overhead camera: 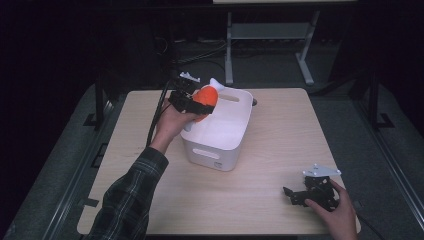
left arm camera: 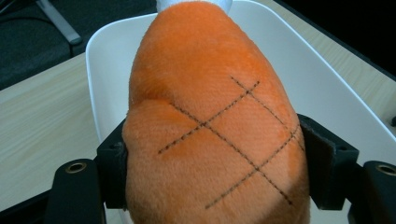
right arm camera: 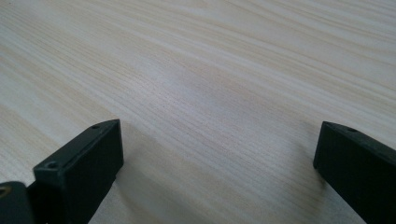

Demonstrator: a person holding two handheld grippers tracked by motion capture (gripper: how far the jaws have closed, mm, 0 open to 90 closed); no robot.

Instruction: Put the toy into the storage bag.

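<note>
Orange plush toy (left arm camera: 215,135), soft and light, sits pinched at its middle by the left gripper (overhead camera: 192,102) above the white bin (overhead camera: 220,145). It squashes, so a mid-body grip suits. The right gripper (overhead camera: 302,194) rests spread on the table (overhead camera: 280,130).

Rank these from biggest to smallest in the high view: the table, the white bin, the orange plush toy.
1. Table
2. White bin
3. Orange plush toy, held in the left tool above the bin, so slightly nearer the camera, yet clearly smallest.

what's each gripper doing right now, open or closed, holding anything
Left gripper: closed on the orange plush toy with stitched crosshatch lines, above the white plastic bin.
Right gripper: open, holding nothing, low over the light wooden table.
</note>
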